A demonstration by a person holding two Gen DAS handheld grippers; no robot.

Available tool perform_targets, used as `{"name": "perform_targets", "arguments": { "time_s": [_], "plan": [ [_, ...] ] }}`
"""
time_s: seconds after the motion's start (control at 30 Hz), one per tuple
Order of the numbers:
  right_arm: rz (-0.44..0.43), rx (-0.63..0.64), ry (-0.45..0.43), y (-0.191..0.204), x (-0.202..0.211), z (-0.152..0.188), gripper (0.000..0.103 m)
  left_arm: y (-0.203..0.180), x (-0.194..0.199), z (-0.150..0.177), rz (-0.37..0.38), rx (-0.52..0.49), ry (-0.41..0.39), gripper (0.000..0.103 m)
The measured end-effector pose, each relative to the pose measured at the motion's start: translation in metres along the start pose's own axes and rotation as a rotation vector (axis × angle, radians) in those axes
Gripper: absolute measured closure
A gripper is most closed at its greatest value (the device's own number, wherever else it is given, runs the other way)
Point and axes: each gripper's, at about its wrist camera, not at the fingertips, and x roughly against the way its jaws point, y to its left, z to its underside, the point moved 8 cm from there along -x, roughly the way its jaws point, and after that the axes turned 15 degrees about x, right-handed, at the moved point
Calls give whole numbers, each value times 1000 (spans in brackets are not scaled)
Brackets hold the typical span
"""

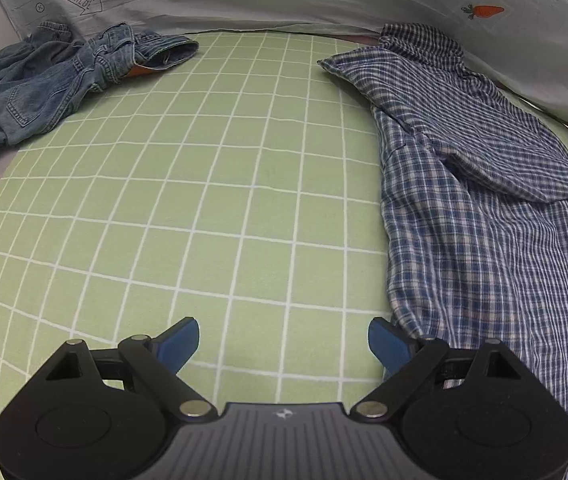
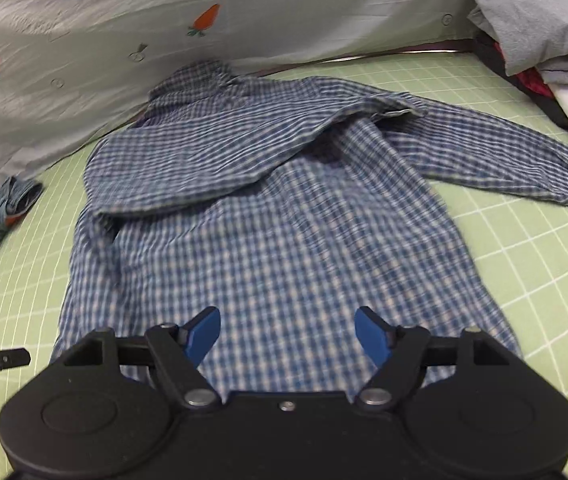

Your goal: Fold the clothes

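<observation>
Claws both spread: your right claw [image 2: 287,334] hovers over the plaid shirt [image 2: 284,208]; your left claw [image 1: 284,342] sits empty, jeans [image 1: 43,84] at ten o'clock.

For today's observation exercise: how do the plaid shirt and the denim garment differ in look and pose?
The plaid shirt is blue-and-white checked; the denim garment is plain washed blue. The shirt lies spread out with one sleeve folded across it; the denim lies crumpled in a heap. Both rest on the green grid sheet, and neither is held.
</observation>
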Motion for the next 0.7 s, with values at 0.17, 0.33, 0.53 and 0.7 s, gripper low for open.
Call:
{"name": "perform_targets", "arguments": {
  "time_s": [0.17,0.33,0.53,0.7],
  "plan": [
    [31,-114,-36,-63,-33,-43,25,-32,-29,-33,-27,-11,-12,11],
    [68,-237,-75,-122,-81,-98,23,-57,-59,-92,-27,23,-42,11],
    [65,-370,-65,-169,-147,-140,21,-73,-99,-169,21,109,-65,12],
    [-2,-316,-33,-166,-171,-155,45,-84,-124,-217,64,154,-68,12]
  ]
}}
